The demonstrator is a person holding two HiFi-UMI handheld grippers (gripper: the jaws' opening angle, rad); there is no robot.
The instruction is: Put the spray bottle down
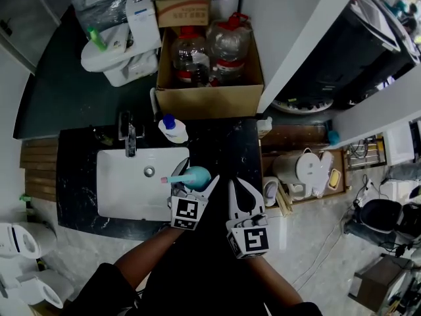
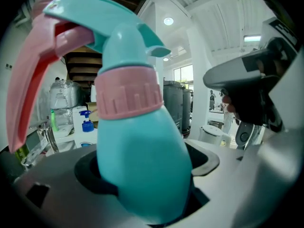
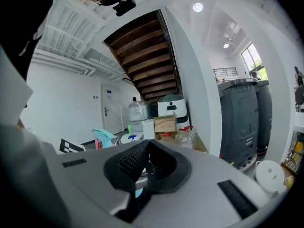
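The left gripper (image 1: 197, 182) pinches the teal spray bottle (image 2: 142, 170) by its body, upright, at the sink's (image 1: 125, 196) right rim; it seems lifted off the counter (image 1: 227, 147). Just beside it, the right gripper's (image 1: 237, 185) fingers are pressed together on nothing.

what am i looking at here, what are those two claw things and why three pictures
No robot: a person holds a two-jaw gripper in each hand. The head view is from a camera on the person's head, looking down at a black counter with a white sink, a pump bottle and, beyond it, a cardboard box of water jugs. The other two views come from cameras riding on each gripper, looking along its jaws. The left gripper grips a teal spray bottle with a pink trigger. The right gripper is shut and holds nothing.
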